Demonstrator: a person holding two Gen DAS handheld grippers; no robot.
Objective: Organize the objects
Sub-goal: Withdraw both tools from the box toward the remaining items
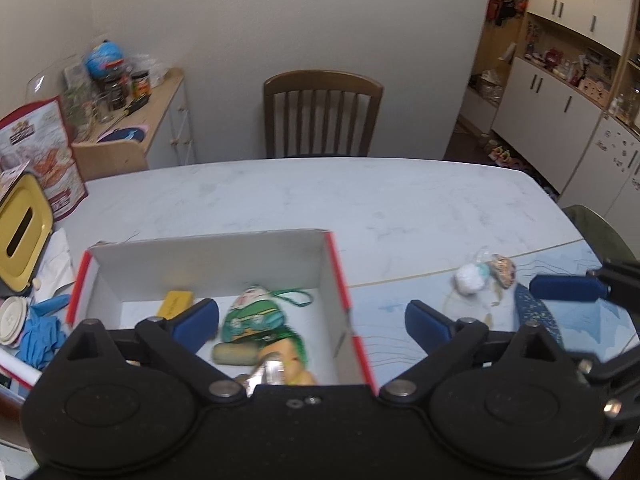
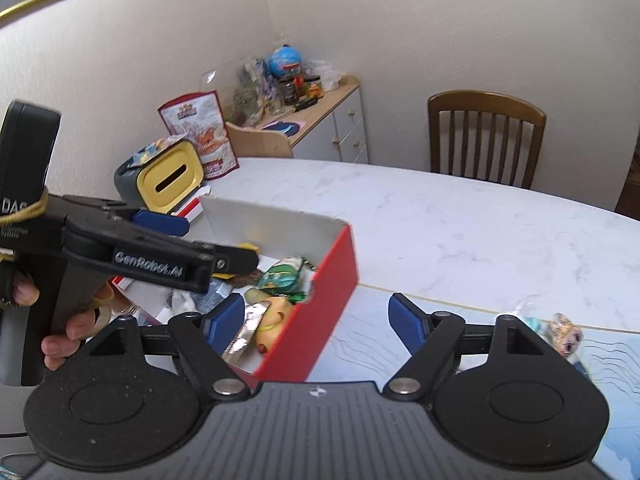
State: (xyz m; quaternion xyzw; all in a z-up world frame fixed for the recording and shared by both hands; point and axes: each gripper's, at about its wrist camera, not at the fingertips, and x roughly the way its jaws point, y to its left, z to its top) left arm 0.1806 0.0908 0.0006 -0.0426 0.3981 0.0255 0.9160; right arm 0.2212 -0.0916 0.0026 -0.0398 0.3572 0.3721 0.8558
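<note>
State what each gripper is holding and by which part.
Nothing. The left gripper and right gripper are both open and empty; the toys lie loose in the red box.

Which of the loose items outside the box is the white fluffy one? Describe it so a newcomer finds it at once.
Start at the red-sided cardboard box on the white marble table. On the pale blue mat beside it lies a small cluster; the white fluffy pompom is its box-side piece, plain and round beside a patterned trinket.

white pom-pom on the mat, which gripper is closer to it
Right. In the left wrist view a right gripper finger reaches close beside the white pom-pom, while the left gripper is open above the box, farther off.
</note>
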